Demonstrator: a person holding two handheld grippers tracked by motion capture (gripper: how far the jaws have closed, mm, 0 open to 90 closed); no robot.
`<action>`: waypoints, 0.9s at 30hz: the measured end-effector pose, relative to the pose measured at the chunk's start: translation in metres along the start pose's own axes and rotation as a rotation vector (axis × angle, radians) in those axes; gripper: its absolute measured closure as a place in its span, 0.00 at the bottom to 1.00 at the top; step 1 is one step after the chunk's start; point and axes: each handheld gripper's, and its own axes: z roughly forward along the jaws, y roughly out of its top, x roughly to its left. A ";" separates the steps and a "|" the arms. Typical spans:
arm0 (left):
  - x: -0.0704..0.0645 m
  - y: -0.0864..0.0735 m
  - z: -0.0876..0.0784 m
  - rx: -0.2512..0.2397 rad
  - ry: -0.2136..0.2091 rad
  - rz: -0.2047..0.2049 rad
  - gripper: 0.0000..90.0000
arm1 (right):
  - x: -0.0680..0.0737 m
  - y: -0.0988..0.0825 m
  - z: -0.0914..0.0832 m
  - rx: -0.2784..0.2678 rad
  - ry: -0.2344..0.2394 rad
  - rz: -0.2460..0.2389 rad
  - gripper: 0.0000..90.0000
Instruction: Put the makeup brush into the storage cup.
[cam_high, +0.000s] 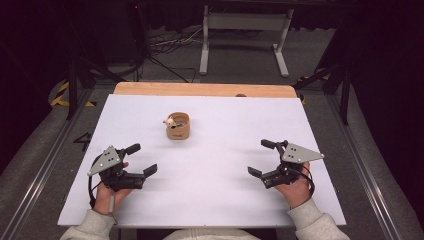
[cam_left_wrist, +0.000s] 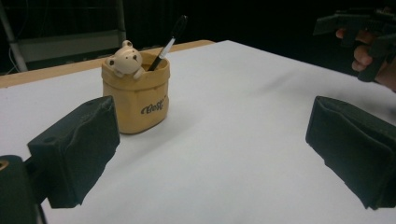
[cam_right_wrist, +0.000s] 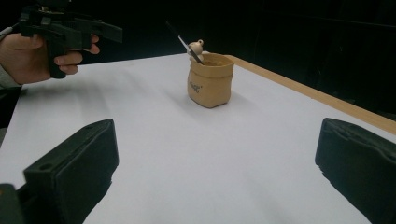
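- your left gripper and right gripper both sit with jaws wide apart, holding nothing
- tan pen cup stands at 12 o'clock between them, pen leaning inside

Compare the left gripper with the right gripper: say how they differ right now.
The left gripper sits nearer the tan holder; the right gripper is farther from it. The left gripper's jaws point toward the table's right side, the right gripper's toward its left, so they face each other. Shared: both are open, hold nothing, carry a grey plate, and sit over the white table with the holder untouched.
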 end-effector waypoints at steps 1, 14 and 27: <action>-0.001 -0.002 0.001 -0.003 -0.002 0.003 0.04 | 0.000 -0.002 0.000 -0.001 0.002 -0.002 0.00; 0.002 -0.013 0.009 0.004 0.002 0.000 0.03 | 0.000 -0.021 0.009 -0.014 0.007 0.030 0.00; 0.004 -0.014 0.008 0.003 -0.001 -0.017 0.03 | 0.001 -0.020 0.008 -0.025 0.006 0.016 0.00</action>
